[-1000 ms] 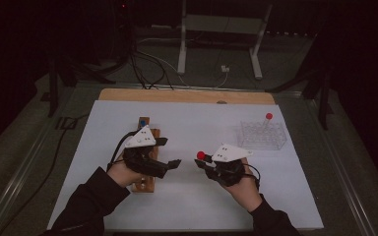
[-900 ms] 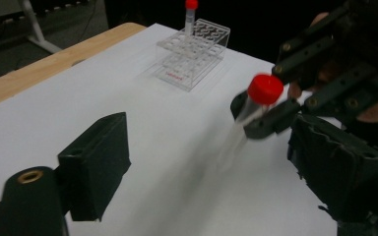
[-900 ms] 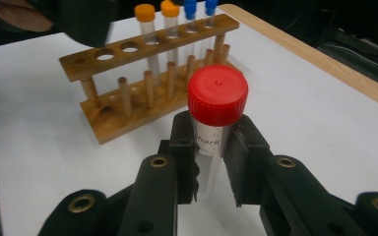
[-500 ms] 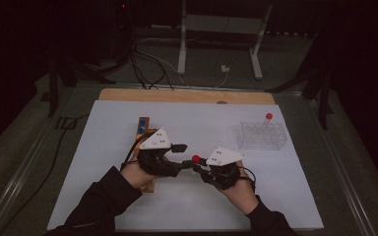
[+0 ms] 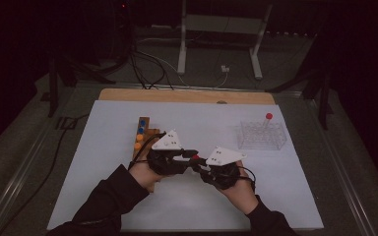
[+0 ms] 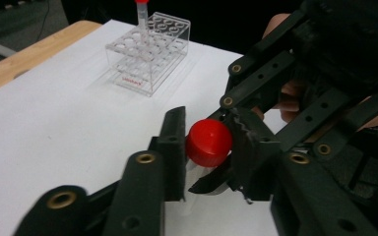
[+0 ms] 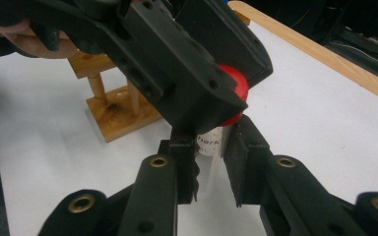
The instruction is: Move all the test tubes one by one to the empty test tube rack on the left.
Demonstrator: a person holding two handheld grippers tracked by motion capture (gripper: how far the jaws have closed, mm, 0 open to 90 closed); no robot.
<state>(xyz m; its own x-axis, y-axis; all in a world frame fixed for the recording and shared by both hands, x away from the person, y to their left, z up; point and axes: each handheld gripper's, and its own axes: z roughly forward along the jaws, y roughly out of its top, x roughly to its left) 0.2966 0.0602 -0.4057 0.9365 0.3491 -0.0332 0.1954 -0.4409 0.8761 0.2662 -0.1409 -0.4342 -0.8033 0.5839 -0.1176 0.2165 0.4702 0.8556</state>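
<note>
My two grippers meet over the middle of the white mat [image 5: 103,187]. My right gripper [image 7: 211,147] is shut on the body of a clear tube [image 7: 210,141] with a printed label, held upright. The tube's red cap [image 6: 209,142] sits between the jaws of my left gripper [image 6: 209,137]. Those jaws have just been closing, and both pads now press on the cap. In the high view the cap [image 5: 195,158] shows as a red dot between the left gripper [image 5: 191,156] and the right gripper [image 5: 204,164].
A clear tube rack [image 5: 262,135] stands at the right of the mat with one red-capped tube [image 5: 268,118] in it. A wooden stand [image 5: 142,140] holding orange and blue-capped tubes sits just behind my left hand. A wooden strip [image 5: 187,96] edges the far side.
My left gripper has moved right from the wooden stand to the right gripper, and its jaws have closed around the red cap. The right hand has stayed in place with the tube.
</note>
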